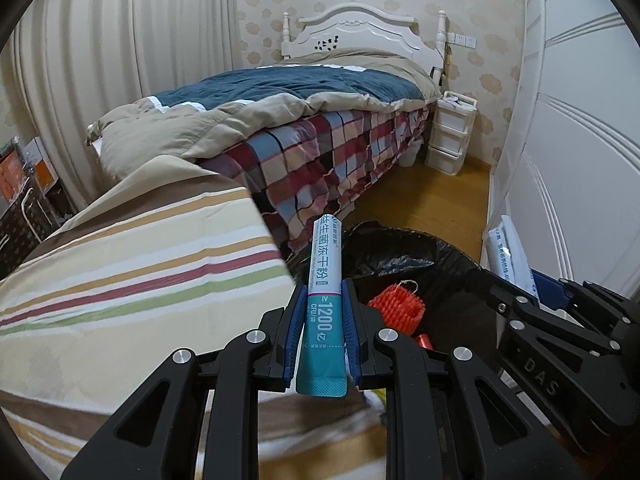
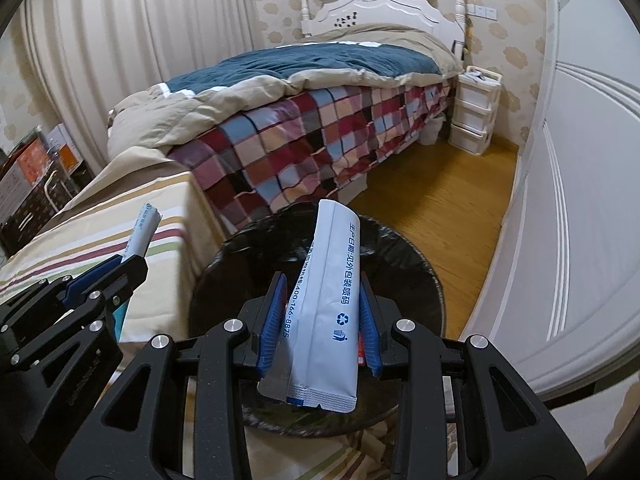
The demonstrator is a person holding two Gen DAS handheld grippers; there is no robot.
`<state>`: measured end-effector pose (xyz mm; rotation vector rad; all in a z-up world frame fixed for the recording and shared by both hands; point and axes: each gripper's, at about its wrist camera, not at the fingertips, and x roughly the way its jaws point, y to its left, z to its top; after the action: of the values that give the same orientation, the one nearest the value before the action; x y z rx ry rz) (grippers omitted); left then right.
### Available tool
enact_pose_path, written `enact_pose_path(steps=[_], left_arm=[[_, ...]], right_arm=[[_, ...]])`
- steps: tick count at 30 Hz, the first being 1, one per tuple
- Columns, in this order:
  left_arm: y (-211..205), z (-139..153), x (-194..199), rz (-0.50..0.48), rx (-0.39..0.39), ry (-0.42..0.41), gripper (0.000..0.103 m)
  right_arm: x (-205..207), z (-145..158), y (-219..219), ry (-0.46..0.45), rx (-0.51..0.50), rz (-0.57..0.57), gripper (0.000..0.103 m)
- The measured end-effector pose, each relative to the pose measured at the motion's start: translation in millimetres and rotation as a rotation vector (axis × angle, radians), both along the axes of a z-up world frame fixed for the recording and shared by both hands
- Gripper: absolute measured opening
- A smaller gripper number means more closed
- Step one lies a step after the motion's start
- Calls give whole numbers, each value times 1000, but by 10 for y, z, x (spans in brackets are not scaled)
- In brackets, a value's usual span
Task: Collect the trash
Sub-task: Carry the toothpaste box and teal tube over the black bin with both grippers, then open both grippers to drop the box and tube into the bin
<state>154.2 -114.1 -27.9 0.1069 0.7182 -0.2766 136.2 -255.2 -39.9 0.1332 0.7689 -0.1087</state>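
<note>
A slim teal-and-white powder stick sachet (image 1: 322, 304) stands upright between the blue pads of the left gripper (image 1: 322, 320), which is clamped on its lower half; the teal sealed end hangs below the pads and the white printed end rises above them; in the right wrist view only its white tip (image 2: 145, 228) shows above that gripper (image 2: 116, 276). A wider white foil sachet with blue print (image 2: 326, 312) is pinched in the right gripper (image 2: 323, 320), its fingers closed against both sides, the packet tilted slightly with its notched seal lowest; from the left wrist view this packet (image 1: 506, 252) juts up at the right edge, above the right gripper (image 1: 552, 292).

Both sachets are held over or just beside a round bin lined with a black plastic bag (image 2: 416, 248); the white one sits above its opening, the teal one near its left rim; inside lies a crumpled red-orange mesh net (image 1: 398, 308).

Left of the bin is a cream striped cloth surface (image 1: 132, 280); beyond it a bed with a checked patchwork cover (image 2: 304, 140); a white drawer unit (image 2: 474, 108) stands on the wooden floor (image 2: 440, 200) by the far wall; white panelled doors (image 2: 580, 160) fill the right side.
</note>
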Motion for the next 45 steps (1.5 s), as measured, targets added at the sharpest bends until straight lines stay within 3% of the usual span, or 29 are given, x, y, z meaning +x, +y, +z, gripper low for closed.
enact_pose_path(steps=[15,17,19,23,30,37,45], left_arm=[[-322,-182,306,-9,52,38,21],[-352,-177,312,-15,61,33,23],[-372,-196,321,-21,68,42,24],[-358,-196,338,-10,65,44,49],[-323,-151,272,10,71,13,71],[-231,-72,179,38,78,-19,79],[-17,56,-45,63,57,-30,82]], right_arm=[[247,-242,-276,40,30,-44,34],[254,-247,-289,38,31,-47,36],[265,-245,-315,34,33,-55,44],[265,-228,-354,23,32,-74,54],[187,-178,-407,6,13,-108,67],[63,-91,-412,-12,-6,-131,77],[-148,3,-307,-30,-14,-131,81]])
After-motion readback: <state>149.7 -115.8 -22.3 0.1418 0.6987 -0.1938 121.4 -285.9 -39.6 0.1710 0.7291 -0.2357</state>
